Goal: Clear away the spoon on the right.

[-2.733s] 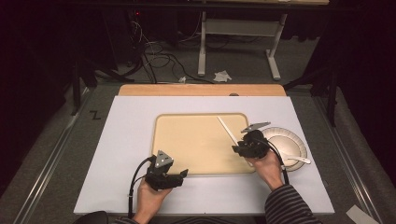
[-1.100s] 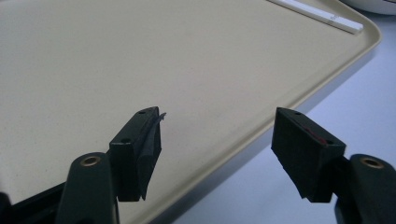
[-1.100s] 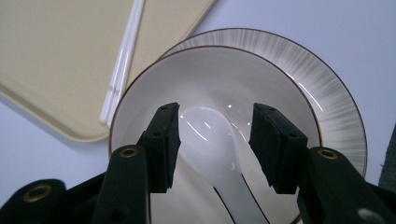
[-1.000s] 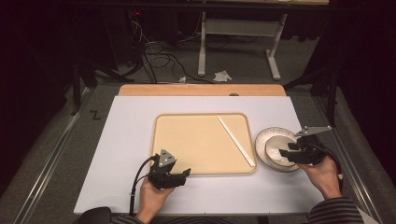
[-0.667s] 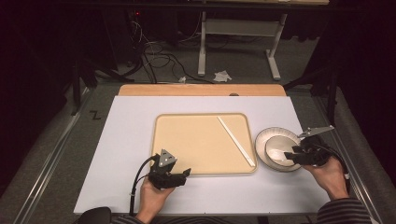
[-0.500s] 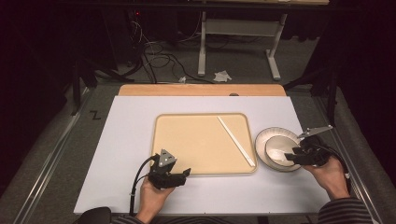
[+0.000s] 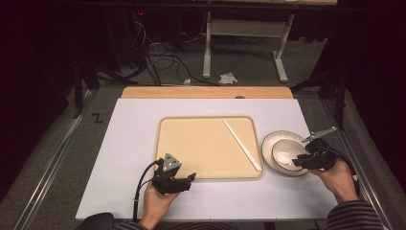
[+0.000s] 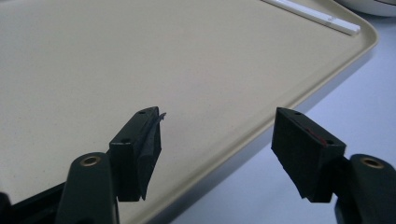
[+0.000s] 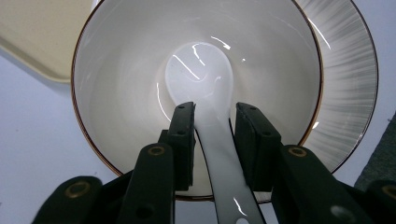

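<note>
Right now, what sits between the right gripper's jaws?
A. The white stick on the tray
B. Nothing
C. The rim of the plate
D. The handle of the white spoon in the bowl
D: in the right gripper view the right gripper has its jaws closed on either side of the spoon handle, with the spoon's scoop lying in the bowl.

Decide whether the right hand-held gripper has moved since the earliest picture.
Yes. The right hand-held gripper went rightward, from over the tray to the bowl, around the spoon.
</note>
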A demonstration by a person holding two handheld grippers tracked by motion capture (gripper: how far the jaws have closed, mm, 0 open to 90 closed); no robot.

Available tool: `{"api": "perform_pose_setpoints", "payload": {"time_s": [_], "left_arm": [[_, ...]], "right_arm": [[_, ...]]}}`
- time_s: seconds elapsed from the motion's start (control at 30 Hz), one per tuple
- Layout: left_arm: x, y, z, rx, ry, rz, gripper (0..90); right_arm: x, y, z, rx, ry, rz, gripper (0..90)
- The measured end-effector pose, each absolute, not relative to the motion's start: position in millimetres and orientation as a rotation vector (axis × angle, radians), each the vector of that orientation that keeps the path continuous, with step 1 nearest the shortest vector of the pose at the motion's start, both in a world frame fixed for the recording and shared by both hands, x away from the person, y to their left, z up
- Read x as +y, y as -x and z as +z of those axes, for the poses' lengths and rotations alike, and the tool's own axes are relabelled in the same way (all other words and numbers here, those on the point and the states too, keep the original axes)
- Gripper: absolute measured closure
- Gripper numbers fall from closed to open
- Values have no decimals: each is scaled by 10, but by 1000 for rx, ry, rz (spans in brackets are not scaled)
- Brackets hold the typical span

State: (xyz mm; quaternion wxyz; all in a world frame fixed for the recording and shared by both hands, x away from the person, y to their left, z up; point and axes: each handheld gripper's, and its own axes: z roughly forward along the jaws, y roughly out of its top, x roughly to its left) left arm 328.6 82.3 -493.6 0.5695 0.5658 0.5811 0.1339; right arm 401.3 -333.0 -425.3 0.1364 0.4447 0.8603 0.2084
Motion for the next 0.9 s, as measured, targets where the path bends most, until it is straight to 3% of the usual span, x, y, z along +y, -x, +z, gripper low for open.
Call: {"api": "perform_pose_setpoints", "payload": {"time_s": [0.47, 0.9], "left_arm": [[820, -3275, -4927, 1359, -1329, 312, 331], [827, -3280, -4927, 1361, -1330, 314, 332]], "right_arm": [[-3319, -4071, -4296, 2566, -1315, 542, 834], [-3305, -4086, -4294, 2562, -1317, 564, 845]]}}
